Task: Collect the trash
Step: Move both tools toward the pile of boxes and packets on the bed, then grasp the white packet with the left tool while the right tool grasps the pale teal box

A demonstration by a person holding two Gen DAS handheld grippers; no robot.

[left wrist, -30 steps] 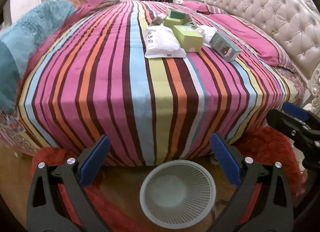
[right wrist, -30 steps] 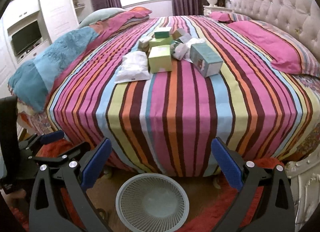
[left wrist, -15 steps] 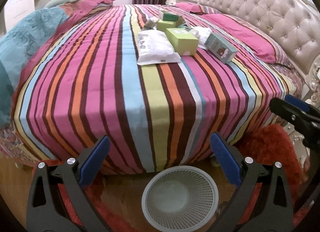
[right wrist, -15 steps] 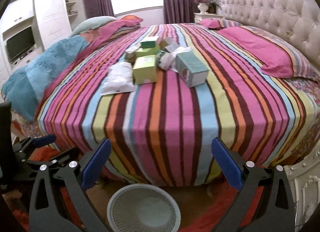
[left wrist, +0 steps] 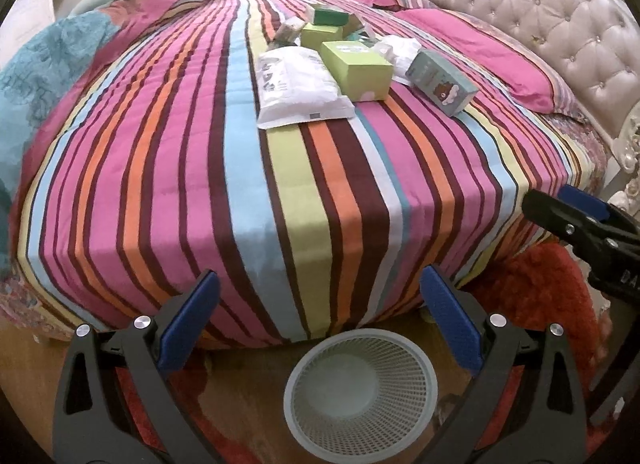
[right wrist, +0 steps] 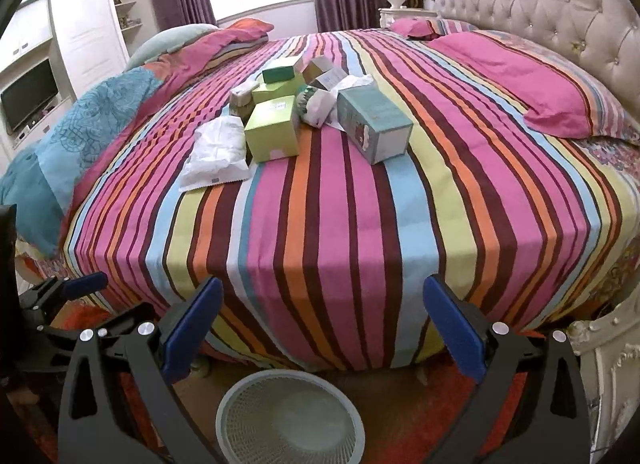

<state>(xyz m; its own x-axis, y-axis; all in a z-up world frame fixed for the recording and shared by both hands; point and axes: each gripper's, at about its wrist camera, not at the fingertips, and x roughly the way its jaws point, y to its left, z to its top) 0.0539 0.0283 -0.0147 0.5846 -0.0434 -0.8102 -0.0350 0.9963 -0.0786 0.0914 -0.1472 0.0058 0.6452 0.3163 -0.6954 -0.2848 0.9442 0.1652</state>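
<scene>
A pile of trash lies mid-bed: a white plastic bag (left wrist: 298, 84) (right wrist: 218, 152), a light green box (left wrist: 356, 66) (right wrist: 274, 130), a teal box (left wrist: 442, 80) (right wrist: 374, 128), crumpled white paper (left wrist: 398, 50) (right wrist: 320, 106) and several smaller boxes behind, among them a dark green box (left wrist: 330, 16) (right wrist: 280, 72). A white mesh waste basket (left wrist: 360, 386) (right wrist: 290, 420) stands on the floor at the bed's foot. My left gripper (left wrist: 320, 312) is open and empty, above the basket. My right gripper (right wrist: 320, 320) is open and empty, also near the basket.
The striped bed (left wrist: 280, 192) fills both views, with a tufted headboard (right wrist: 552, 4) on the right, pink pillows (right wrist: 532, 84) and a blue quilt (right wrist: 80, 136) on the left. A red rug (left wrist: 532, 296) lies under the basket. White cabinets with a TV (right wrist: 30, 98) stand far left.
Both grippers have moved forward and up toward the bed; the trash pile looks closer and the basket sits lower in view. Both stay open.
</scene>
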